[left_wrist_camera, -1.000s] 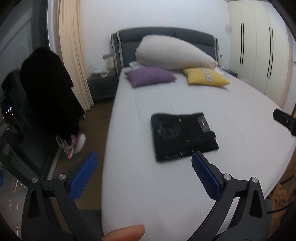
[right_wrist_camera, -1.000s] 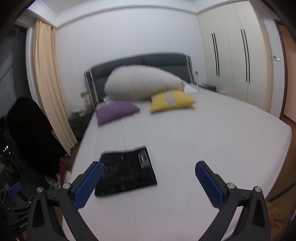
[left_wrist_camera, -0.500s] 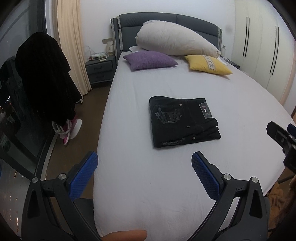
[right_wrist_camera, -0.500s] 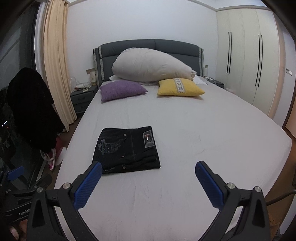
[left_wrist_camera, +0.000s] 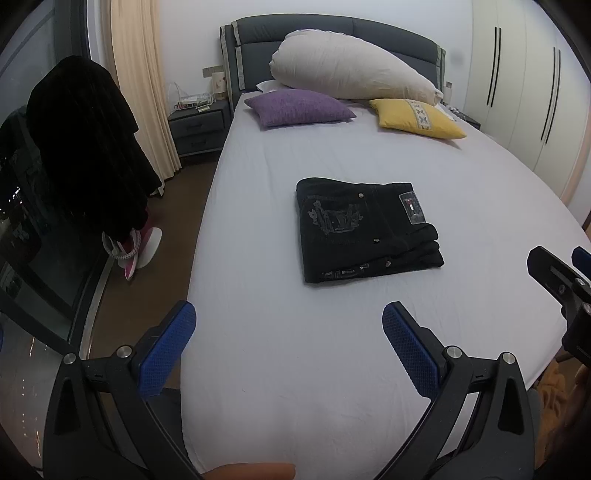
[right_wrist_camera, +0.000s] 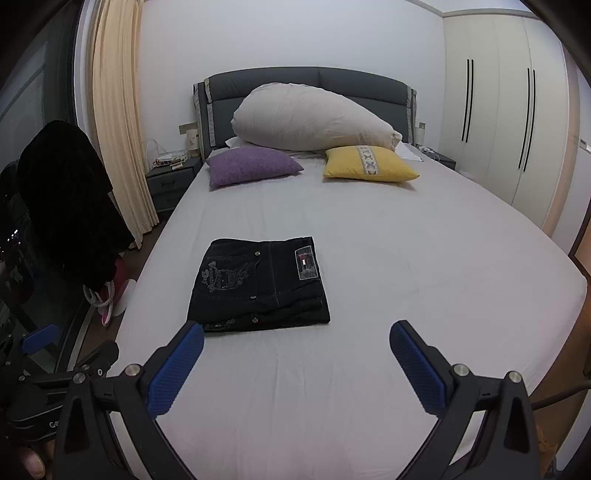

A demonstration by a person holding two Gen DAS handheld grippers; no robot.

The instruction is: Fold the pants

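Left gripper [left_wrist_camera: 289, 322] with 2 blue-padded black fingers spread wide, nothing between them, held level above the near edge of the white-sheeted bed [left_wrist_camera: 332, 369]. Fingertip of the holding hand [left_wrist_camera: 255, 472] just visible at the bottom edge of the left view. Right gripper [right_wrist_camera: 296, 341] likewise gaping wide and empty, poised over the bed's near edge, aimed toward the headboard; also visible at the right edge of the left view, beside the left one and apart from it.

Black folded denim pants [left_wrist_camera: 364, 229] flat on the sheet ahead of both grippers, well clear of all 4 fingers, squared into a compact rectangle with a rectangular label patch uppermost. Seen from the right wrist, pants [right_wrist_camera: 260, 284] ahead and to the left.

Farther back: purple cushion [left_wrist_camera: 299, 107], yellow cushion [left_wrist_camera: 415, 118], large beige pillow [left_wrist_camera: 351, 70] leaning on the dark grey padded headboard [left_wrist_camera: 332, 27]. Dark garment [left_wrist_camera: 85, 147] hanging left of the bed.

Compared with 1 second ago: both views sharper and steadier, tilted a little lower; pants unmoved, same fold; both grippers just as wide.
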